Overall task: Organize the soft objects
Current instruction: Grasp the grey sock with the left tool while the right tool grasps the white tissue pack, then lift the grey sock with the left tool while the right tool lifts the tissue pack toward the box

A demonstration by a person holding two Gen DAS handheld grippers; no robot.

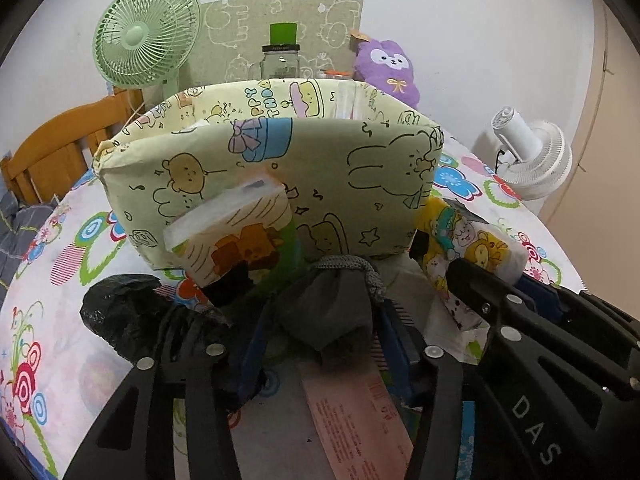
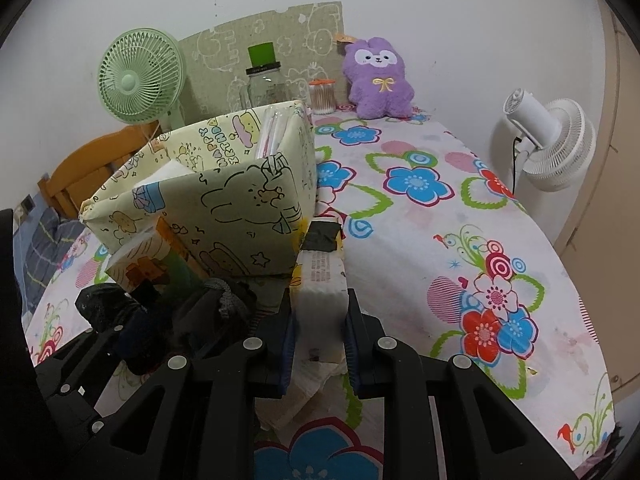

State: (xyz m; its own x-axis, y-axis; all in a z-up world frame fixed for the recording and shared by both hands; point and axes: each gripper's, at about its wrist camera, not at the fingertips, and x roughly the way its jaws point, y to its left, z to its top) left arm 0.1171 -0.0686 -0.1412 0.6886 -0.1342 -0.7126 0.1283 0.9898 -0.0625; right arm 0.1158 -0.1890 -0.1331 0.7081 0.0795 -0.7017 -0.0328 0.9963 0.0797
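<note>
From the left wrist view, the left tongs (image 1: pixel 332 320) are pinching a grey drawstring pouch (image 1: pixel 336 300) just in front of the yellow-green box (image 1: pixel 280 168), presumably staging it for the open top. A tissue pack (image 1: pixel 228 228) is leaning against the box wall.

From the right wrist view, the right tongs (image 2: pixel 318 344) are squeezing a white tissue pack (image 2: pixel 320 280) beside the box's corner on the flowered bench (image 2: pixel 440 240), likely readying it for lifting in.

"HAPPY BIRTHDAY" lettering on inner wall of yellow cartoon-print storage box (image 2: pixel 224 196), "DAS" in white on right gripper (image 1: pixel 480 280) arm, pink slip (image 1: pixel 356 412) print illegible
</note>
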